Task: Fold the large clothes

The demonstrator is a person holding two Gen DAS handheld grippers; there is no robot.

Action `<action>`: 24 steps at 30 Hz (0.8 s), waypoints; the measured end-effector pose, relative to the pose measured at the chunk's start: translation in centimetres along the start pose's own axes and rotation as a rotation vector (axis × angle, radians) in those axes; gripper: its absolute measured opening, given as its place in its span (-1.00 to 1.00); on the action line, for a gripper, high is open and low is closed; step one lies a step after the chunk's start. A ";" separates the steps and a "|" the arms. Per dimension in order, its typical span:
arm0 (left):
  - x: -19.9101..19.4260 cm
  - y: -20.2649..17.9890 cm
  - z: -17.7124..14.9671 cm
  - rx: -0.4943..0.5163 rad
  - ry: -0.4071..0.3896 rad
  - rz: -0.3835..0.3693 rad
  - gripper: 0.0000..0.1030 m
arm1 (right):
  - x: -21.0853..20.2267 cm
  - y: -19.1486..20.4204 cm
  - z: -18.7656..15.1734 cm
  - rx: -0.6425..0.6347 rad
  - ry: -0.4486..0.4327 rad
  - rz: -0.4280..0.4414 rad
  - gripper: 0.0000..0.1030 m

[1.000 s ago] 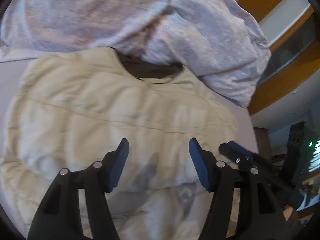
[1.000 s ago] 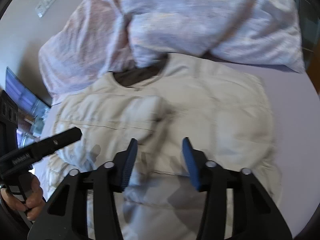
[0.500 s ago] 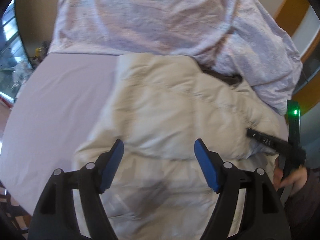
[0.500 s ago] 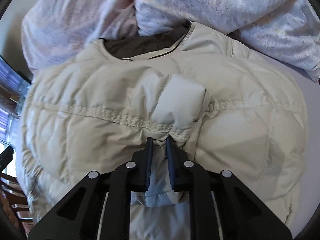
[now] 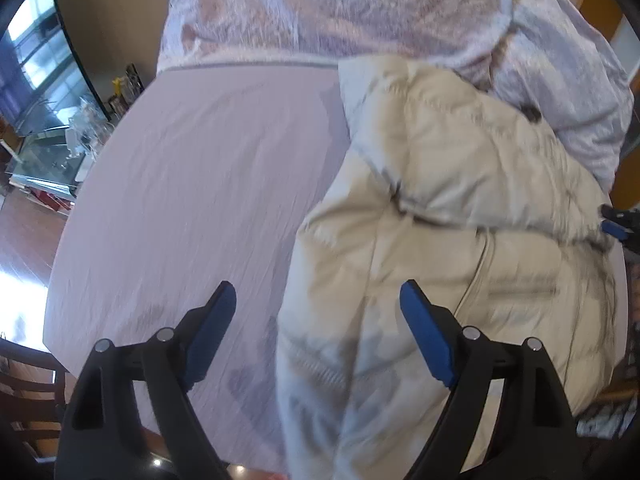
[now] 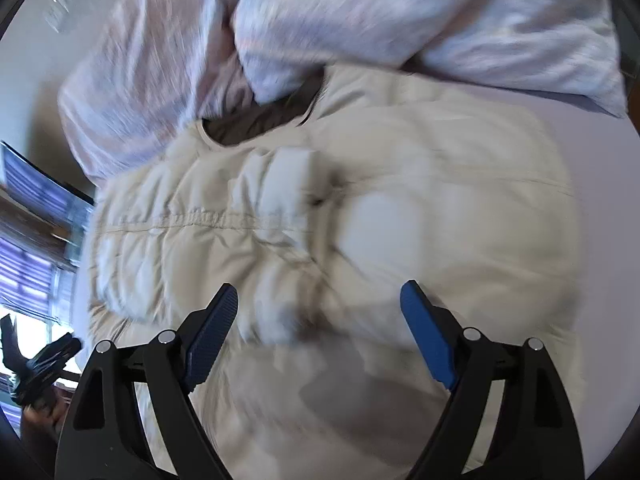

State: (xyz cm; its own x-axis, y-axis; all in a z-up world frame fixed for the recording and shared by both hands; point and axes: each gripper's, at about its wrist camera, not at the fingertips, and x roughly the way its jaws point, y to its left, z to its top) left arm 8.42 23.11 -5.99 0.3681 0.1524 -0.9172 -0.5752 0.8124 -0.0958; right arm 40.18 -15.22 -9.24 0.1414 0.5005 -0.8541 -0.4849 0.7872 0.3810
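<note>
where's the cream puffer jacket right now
The cream puffer jacket lies spread on the lilac bedsheet, filling the right wrist view, its collar against the crumpled duvet; in the left wrist view it lies right of centre.

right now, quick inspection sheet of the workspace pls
surface: lilac sheet, bare beside the garment
job's things: cream puffer jacket lying flat, collar toward the bedding, a padded flap folded across its middle
clutter: crumpled pale duvet against the collar
grippers: left tool open over the jacket's edge; right tool open above the jacket; both have just been opening, nothing held
cables: nothing seen
surroundings: window, wood floor, dark chair
</note>
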 end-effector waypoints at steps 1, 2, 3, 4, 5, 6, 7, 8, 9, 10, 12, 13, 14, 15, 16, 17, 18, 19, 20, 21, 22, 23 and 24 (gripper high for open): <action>0.2 0.1 -0.3 0.007 0.013 -0.007 0.64 | -0.8 -1.3 -0.6 0.017 0.003 0.007 0.65; 0.3 0.4 -0.8 0.016 0.030 -0.020 0.64 | -1.8 -3.2 -1.6 0.042 0.009 0.020 0.65; 0.5 0.7 -1.2 0.021 0.044 -0.038 0.64 | -2.7 -5.1 -2.7 0.067 0.022 0.031 0.65; 0.6 1.0 -1.7 0.023 0.058 -0.057 0.64 | -3.4 -6.4 -3.5 0.087 0.030 0.035 0.65; 0.7 1.3 -2.2 0.020 0.070 -0.076 0.64 | -4.0 -8.0 -4.6 0.114 0.039 0.038 0.65; 0.9 1.4 -2.6 0.016 0.082 -0.097 0.64 | -4.9 -10.1 -6.0 0.153 0.051 0.041 0.65; 1.1 1.6 -2.9 0.011 0.092 -0.113 0.64 | -5.4 -11.2 -7.0 0.179 0.056 0.042 0.65; 1.4 1.9 -3.5 0.001 0.110 -0.138 0.64 | -5.8 -12.4 -7.9 0.212 0.061 0.049 0.65; 1.5 2.1 -3.9 -0.005 0.120 -0.154 0.64 | -6.4 -14.2 -9.2 0.249 0.069 0.065 0.65; 1.8 2.4 -4.4 -0.016 0.135 -0.181 0.64 | -6.6 -15.2 -10.1 0.272 0.076 0.076 0.65; 2.1 2.6 -4.9 -0.034 0.152 -0.219 0.63 | -6.9 -17.2 -12.0 0.318 0.104 0.109 0.65; 2.2 2.7 -5.1 -0.042 0.157 -0.235 0.61 | -7.0 -17.9 -12.8 0.332 0.117 0.122 0.65; 2.3 2.8 -5.3 -0.053 0.165 -0.254 0.61 | -6.9 -18.4 -13.5 0.347 0.131 0.144 0.61; 2.5 2.9 -5.6 -0.060 0.170 -0.265 0.61 | -6.7 -18.7 -14.2 0.359 0.145 0.171 0.56; 2.6 2.9 -5.8 -0.068 0.176 -0.276 0.59 | -6.6 -18.9 -14.6 0.366 0.158 0.190 0.55; 2.8 2.9 -6.0 -0.074 0.184 -0.284 0.58 | -6.3 -19.0 -15.1 0.369 0.178 0.201 0.46; 3.0 2.9 -6.2 -0.080 0.194 -0.289 0.55 | -6.0 -18.9 -15.4 0.368 0.199 0.209 0.43; 3.1 2.8 -6.2 -0.083 0.200 -0.293 0.52 | -5.9 -18.8 -15.7 0.365 0.214 0.215 0.41; 3.2 2.7 -6.3 -0.083 0.209 -0.299 0.51 | -5.6 -18.7 -16.0 0.363 0.234 0.226 0.37; 3.3 2.5 -6.4 -0.076 0.214 -0.297 0.51 | -5.5 -18.6 -16.2 0.358 0.238 0.244 0.34; 3.2 2.3 -6.4 -0.065 0.214 -0.292 0.49 | -5.5 -18.6 -16.3 0.357 0.240 0.259 0.32; 3.2 2.2 -6.5 -0.056 0.218 -0.291 0.49 | -5.4 -18.6 -16.4 0.359 0.253 0.276 0.26; 3.2 2.0 -6.6 -0.047 0.224 -0.292 0.49 | -5.3 -18.4 -16.6 0.354 0.269 0.290 0.22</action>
State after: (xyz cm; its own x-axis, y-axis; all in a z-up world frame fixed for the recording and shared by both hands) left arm 3.61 21.49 -11.71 0.3558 -0.2136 -0.9098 -0.5041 0.7759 -0.3793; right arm 34.05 -38.35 -17.67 -0.2046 0.6419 -0.7390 -0.1439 0.7270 0.6714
